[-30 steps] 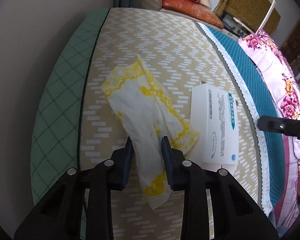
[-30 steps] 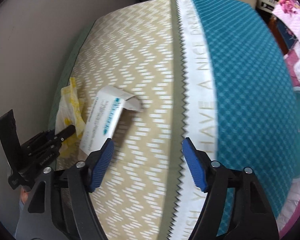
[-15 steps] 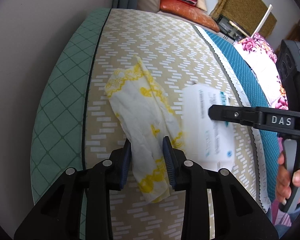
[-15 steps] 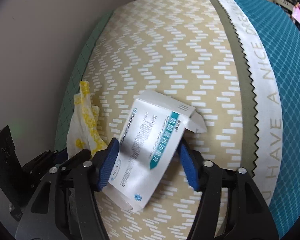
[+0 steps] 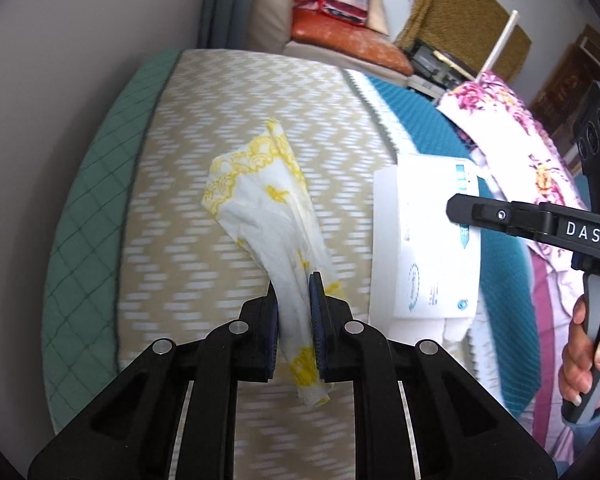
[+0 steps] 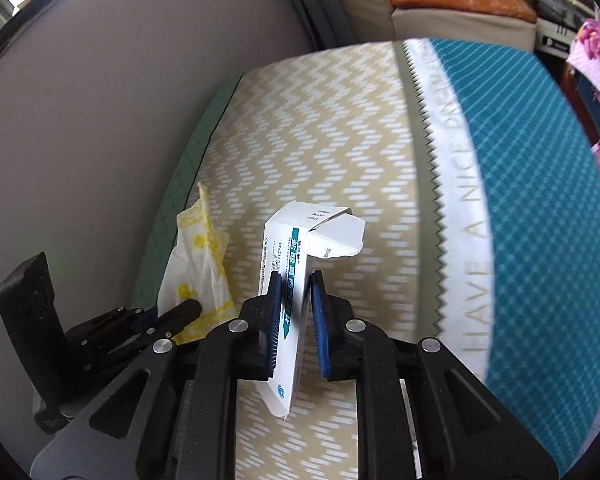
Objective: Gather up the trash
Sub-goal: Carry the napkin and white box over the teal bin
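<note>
My left gripper (image 5: 295, 280) is shut on a crumpled white and yellow tissue (image 5: 268, 208), which hangs lifted above the bed. My right gripper (image 6: 296, 280) is shut on a flat white medicine box with a teal stripe (image 6: 296, 248), held up on edge with its end flap open. The box (image 5: 424, 240) and one right finger (image 5: 500, 216) show at the right of the left wrist view. The tissue (image 6: 200, 264) and the left gripper's body (image 6: 112, 332) show at the lower left of the right wrist view.
The bed has a beige zigzag cover (image 5: 228, 120) with a green quilted edge (image 5: 92, 208) by the grey wall and a teal part (image 6: 540, 184) at the right. A floral quilt (image 5: 512, 136) lies beyond. An orange cushion (image 5: 348, 40) sits past the bed.
Both grippers closed: the left on the tissue, the right moved in around the box and shut on it. Tissue and box are now lifted off the bed cover.
</note>
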Tool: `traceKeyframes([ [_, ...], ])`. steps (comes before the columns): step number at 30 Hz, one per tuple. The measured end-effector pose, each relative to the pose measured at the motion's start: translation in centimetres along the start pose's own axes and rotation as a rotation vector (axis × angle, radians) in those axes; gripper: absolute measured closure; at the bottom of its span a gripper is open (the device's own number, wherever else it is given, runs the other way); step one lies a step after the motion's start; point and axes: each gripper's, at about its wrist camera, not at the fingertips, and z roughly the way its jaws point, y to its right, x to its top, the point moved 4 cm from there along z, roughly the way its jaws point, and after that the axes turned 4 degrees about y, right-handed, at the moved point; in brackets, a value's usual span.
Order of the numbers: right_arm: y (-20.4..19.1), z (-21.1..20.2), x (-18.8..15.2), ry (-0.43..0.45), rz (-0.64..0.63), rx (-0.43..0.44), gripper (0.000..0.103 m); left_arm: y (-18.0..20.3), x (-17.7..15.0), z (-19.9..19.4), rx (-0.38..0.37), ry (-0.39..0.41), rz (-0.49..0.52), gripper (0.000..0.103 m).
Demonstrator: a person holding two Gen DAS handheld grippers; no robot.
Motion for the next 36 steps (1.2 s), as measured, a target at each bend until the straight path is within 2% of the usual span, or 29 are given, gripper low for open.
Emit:
traceKeyframes([
  [5, 3.8, -4.6, -0.4, 0.074, 0.035, -0.053, 0.089, 3.5, 0.5, 0.2, -0.023, -0.003, 0.054, 0.088],
  [19, 14.2, -12.6, -0.1, 0.253, 0.196, -0.094, 0.089, 15.2, 1.8, 2.2, -0.081, -0.028, 0.22, 0.088],
  [24, 17.8, -15.5, -1.0, 0.298, 0.25, -0.114, 0.089, 20.2, 2.0, 3.5, -0.11, -0.048, 0.281, 0.088],
  [36, 29.8, -22.9, -4.2, 0.436, 0.437, -0.216, 0.089, 31.7, 2.5, 7.1, -0.176, -0.092, 0.441, 0.088],
])
